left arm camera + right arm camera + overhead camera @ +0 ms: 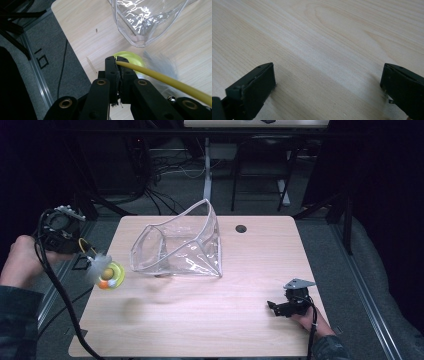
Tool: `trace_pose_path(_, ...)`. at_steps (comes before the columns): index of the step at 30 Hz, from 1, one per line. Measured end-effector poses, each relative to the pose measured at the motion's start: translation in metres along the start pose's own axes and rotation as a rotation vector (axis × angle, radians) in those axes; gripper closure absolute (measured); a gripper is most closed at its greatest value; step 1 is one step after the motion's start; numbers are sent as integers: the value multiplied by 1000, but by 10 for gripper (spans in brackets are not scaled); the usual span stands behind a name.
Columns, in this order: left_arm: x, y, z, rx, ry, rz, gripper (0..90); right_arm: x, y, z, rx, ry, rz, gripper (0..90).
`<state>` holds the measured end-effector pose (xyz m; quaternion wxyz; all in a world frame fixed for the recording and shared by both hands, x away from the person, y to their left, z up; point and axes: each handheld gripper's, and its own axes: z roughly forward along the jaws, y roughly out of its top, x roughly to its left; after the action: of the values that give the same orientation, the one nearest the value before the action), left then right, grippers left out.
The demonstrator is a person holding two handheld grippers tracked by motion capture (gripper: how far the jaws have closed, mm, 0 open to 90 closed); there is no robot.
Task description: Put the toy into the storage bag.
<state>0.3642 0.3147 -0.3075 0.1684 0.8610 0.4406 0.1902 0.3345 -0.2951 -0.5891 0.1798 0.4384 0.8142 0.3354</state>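
— Left gripper (117, 60)?

— Shut tight on the yellow cord (162, 78) of the feather toy (109, 275), pinched right at the jaw tips.

— And the toy's place?

— Hanging off that cord above the left edge of the table (200, 320), near the open mouth of the clear pouch (180, 245), apparently apart from it.

— Handling, at a guess?

— Very light, most likely: grey feather (162, 66), yellow-green disc, small orange ball. Soft and floppy at the feather end. Prone to swinging on the springy cord, so best moved slowly and lowered straight into the pouch mouth.

— Better grip anywhere else?

— Hardly. Thin and round, that cord, hence liable to roll or slide between flat pads. Safest kept across the pads as now, close to the toy's body to shorten the swing. No squeezing the feather: easy to crush or fray.

— Pouch?

— Thin, glossy, limp film, probably slippery. Likely to slide or fold if nudged. Worth pinning by the rim.

— Right gripper (274, 307)?

— Jaws wide apart, empty, low over bare wood at the near right, well away from the pouch.
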Motion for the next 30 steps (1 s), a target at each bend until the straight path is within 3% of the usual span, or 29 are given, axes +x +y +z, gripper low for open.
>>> trace_pose_path(12,3,12,-6,-12,6,6,880,0,0,0,1,0,0,0)
trace_pose_path(30,-5,49,-30,-55,37,70,880,0,0,0,1,-1,0,0)
